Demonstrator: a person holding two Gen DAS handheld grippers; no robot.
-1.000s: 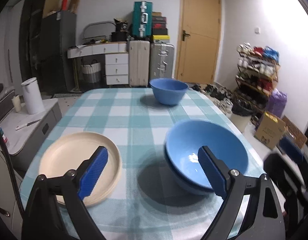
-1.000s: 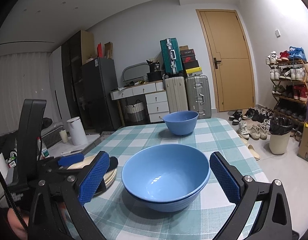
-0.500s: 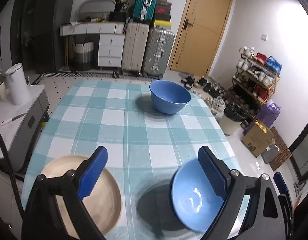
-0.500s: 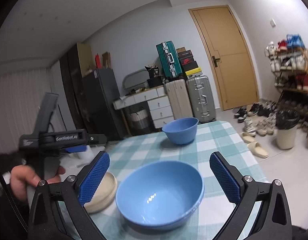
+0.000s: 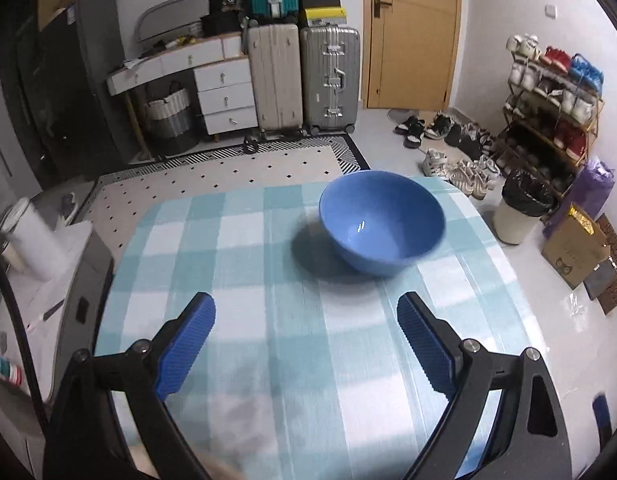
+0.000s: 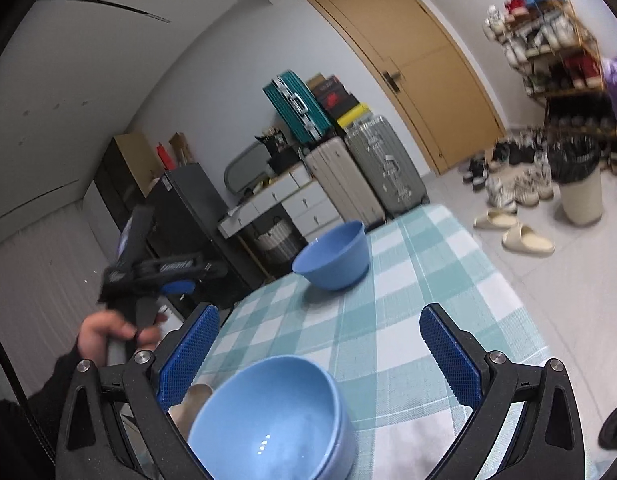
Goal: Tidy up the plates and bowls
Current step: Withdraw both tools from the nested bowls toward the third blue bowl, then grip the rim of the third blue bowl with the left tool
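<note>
Checked tablecloth (image 5: 268, 360) fills the space under both our tongs, with suitcases and a shoe rack at the back of the room. Our left gripper (image 5: 306, 344) hangs released and empty above the middle of the table, its blue pads (image 5: 186, 344) spread wide. A second ago it looked down on the cream plate and the stacked bowls at the near edge; now it has swung up and forward, and those have dropped out of its view. We take that to mean the near stack is finished with and the far bowl is next. That lone blue bowl (image 5: 382, 226) stands near the far right corner, ahead of the pads and a little to the right, well apart from them. Our right gripper (image 6: 318, 360) is also released, holding nothing. It has drawn back and tilted, so the nested bowls (image 6: 268, 420) lie just below its pads at the near edge, untouched. The person's hand (image 6: 108, 334) carries the left tool at the left.
</note>
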